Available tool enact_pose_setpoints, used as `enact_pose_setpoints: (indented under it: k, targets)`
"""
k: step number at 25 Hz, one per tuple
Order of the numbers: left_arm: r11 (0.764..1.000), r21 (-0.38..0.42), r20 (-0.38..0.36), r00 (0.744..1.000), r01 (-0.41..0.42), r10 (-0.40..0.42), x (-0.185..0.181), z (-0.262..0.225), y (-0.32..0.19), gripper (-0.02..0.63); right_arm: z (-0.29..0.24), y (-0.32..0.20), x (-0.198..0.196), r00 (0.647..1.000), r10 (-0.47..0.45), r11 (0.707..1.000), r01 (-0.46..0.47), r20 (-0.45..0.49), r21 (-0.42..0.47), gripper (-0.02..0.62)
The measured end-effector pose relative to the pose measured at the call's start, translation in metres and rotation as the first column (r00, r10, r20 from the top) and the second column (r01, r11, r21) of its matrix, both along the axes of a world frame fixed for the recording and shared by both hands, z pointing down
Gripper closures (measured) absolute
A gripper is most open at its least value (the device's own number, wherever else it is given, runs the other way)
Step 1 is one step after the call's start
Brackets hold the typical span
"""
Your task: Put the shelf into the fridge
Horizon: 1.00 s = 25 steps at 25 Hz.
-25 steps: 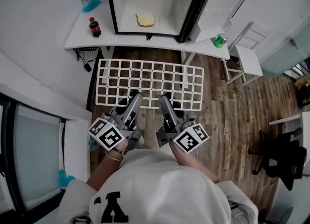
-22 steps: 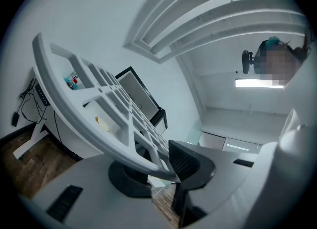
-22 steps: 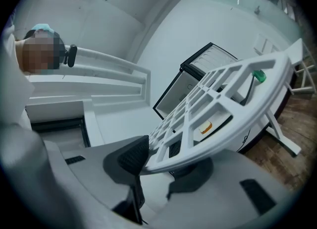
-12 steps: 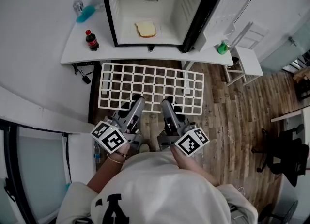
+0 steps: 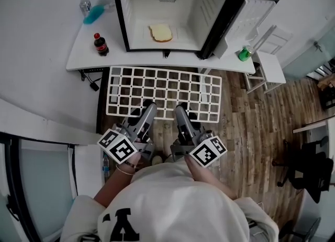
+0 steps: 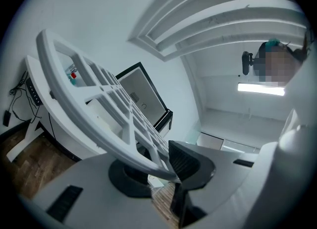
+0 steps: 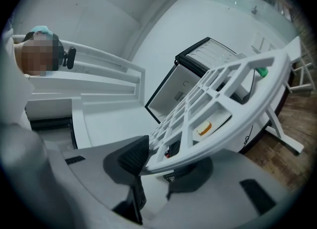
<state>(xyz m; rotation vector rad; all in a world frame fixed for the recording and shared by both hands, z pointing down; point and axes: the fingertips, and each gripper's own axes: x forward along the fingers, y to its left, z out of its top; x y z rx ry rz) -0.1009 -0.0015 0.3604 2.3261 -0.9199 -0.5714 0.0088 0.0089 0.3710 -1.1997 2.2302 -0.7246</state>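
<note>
The white grid shelf (image 5: 163,92) hangs flat above the wooden floor, in front of the desk. My left gripper (image 5: 148,106) is shut on its near edge, left of the middle. Beside it my right gripper (image 5: 180,109) is shut on the same edge. In the left gripper view the shelf (image 6: 99,106) runs between the two pads of the gripper (image 6: 161,166). The right gripper view shows the shelf (image 7: 223,104) clamped in the gripper (image 7: 158,161) the same way. The open fridge (image 5: 167,10) stands on the desk with a slice of bread (image 5: 160,32) on its floor.
The fridge door (image 5: 246,21) swings open to the right. A cola bottle (image 5: 100,44), a blue item (image 5: 95,13) and a green can (image 5: 243,53) are on the white desk (image 5: 84,57). A white chair (image 5: 269,57) stands at right, a dark office chair (image 5: 309,167) farther right.
The shelf, held by both grippers, has come slightly closer to the fridge and desk over the last second. Both grips are unchanged.
</note>
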Motion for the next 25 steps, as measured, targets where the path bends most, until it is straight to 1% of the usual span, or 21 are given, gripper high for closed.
enact_pose_setpoints:
  k: [4, 8, 12, 20, 25]
  targets:
    - [1.000, -0.009, 0.003, 1.000, -0.014, 0.014, 0.002, 0.003, -0.002, 0.514, 0.005, -0.002, 0.002, 1.000, 0.010, 1.000, -0.010, 0.021, -0.022, 0.465]
    - [1.000, 0.012, -0.001, 1.000, -0.024, 0.024, 0.002, -0.004, -0.006, 0.514, -0.002, -0.003, 0.001, 1.000, 0.021, 1.000, -0.021, 0.015, 0.003, 0.465]
    - [0.999, 0.018, 0.007, 0.999, -0.032, 0.032, 0.003, -0.004, -0.012, 0.514, -0.002, -0.009, 0.002, 0.999, 0.028, 1.000, -0.029, 0.019, 0.004, 0.466]
    - [0.999, 0.016, 0.001, 1.000, -0.028, 0.028, 0.008, -0.003, -0.038, 0.514, -0.001, -0.036, 0.006, 1.000, 0.016, 1.000, -0.016, 0.010, 0.010, 0.465]
    - [1.000, 0.018, -0.001, 1.000, -0.021, 0.021, 0.016, 0.000, -0.072, 0.514, 0.000, -0.071, 0.015, 1.000, 0.001, 1.000, -0.002, 0.003, 0.016, 0.465]
